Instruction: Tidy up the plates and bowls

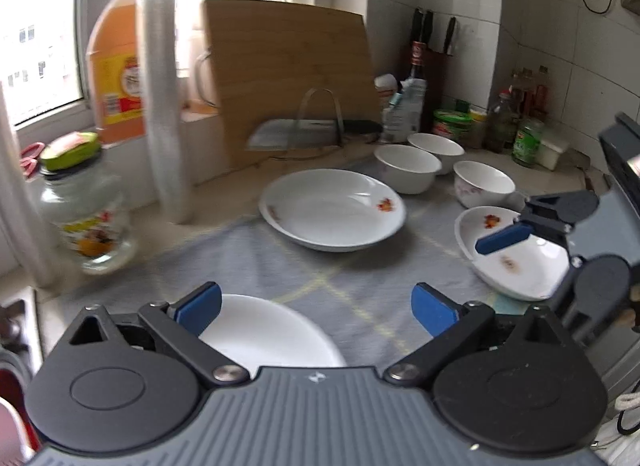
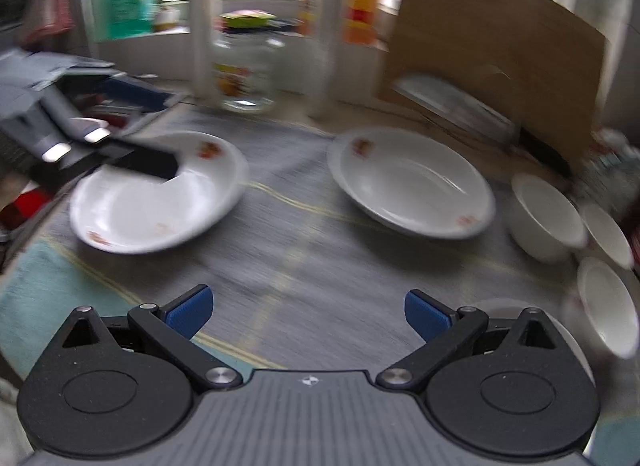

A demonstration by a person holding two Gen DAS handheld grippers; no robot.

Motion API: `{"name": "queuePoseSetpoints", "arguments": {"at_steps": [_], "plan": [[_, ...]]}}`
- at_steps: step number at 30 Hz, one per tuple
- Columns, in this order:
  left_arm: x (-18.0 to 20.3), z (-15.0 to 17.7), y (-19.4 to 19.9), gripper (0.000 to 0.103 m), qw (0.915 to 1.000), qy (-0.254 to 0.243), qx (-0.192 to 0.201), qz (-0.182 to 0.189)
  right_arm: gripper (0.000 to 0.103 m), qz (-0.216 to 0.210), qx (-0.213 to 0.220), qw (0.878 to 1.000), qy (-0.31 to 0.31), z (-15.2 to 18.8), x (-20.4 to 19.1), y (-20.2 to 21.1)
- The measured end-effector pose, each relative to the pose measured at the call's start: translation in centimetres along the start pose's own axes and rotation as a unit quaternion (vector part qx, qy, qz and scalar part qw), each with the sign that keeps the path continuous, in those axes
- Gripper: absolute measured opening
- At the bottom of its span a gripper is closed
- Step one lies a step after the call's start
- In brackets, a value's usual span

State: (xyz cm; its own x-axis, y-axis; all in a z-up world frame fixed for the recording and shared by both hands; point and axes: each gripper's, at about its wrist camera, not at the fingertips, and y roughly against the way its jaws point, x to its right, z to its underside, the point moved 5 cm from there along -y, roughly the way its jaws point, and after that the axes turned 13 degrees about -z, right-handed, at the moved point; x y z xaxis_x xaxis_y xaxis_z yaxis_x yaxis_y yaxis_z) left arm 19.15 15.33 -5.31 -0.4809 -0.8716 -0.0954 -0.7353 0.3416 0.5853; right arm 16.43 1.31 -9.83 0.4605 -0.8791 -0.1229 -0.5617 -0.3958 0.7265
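My left gripper [image 1: 316, 312] is open, with nothing between its blue pads; a plain white plate [image 1: 272, 334] lies just below it on the grey cloth [image 1: 360, 278]. A large flower-printed plate [image 1: 332, 209] sits mid-cloth. To the right, a second printed plate [image 1: 516, 254] lies tilted under one blue finger [image 1: 504, 240] of my right gripper. Three white bowls [image 1: 408, 167] cluster behind it. In the right wrist view my right gripper [image 2: 308, 314] is open and empty above the cloth. The left gripper's fingers [image 2: 148, 163] hover over a plate [image 2: 160, 201], with the large plate [image 2: 412, 181] and the bowls [image 2: 548, 221] to the right.
A wooden cutting board [image 1: 288, 77] leans at the back with a cleaver rack in front. A glass jar [image 1: 86, 205], a plastic-wrap roll [image 1: 164, 105] and an oil bottle [image 1: 116, 65] stand at the left. Condiment bottles [image 1: 520, 121] and a knife block [image 1: 436, 57] fill the right corner.
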Motion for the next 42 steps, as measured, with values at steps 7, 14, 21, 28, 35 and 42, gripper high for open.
{"name": "queuePoseSetpoints", "arguments": {"at_steps": [7, 14, 21, 28, 35, 42], "plan": [[6.6, 0.6, -1.5, 0.101, 0.9987, 0.028, -0.038, 0.019, 0.103, 0.017, -0.013, 0.999, -0.035, 2.7, 5.5, 3.4], [13.3, 2.1, -2.9, 0.101, 0.9958, 0.016, -0.078, 0.044, 0.103, 0.026, -0.01, 0.998, -0.048, 5.5, 10.1, 6.5], [18.4, 3.3, -4.4, 0.101, 0.9932, -0.026, -0.1, 0.053, 0.103, 0.026, -0.008, 0.997, -0.066, 6.8, 13.2, 7.9], [21.8, 3.9, -6.2, 0.101, 0.9899, -0.075, -0.105, 0.058, 0.103, 0.018, -0.008, 0.997, -0.073, 7.7, 15.0, 8.8], [22.9, 3.5, -7.4, 0.102, 0.989, -0.105, -0.09, 0.054, 0.103, 0.015, -0.01, 0.996, -0.089, 8.4, 16.6, 9.0], [23.0, 3.5, -7.7, 0.103, 0.9872, -0.122, -0.066, 0.079, 0.103, 0.006, -0.012, 0.994, -0.105, 8.8, 18.0, 8.5]]}}
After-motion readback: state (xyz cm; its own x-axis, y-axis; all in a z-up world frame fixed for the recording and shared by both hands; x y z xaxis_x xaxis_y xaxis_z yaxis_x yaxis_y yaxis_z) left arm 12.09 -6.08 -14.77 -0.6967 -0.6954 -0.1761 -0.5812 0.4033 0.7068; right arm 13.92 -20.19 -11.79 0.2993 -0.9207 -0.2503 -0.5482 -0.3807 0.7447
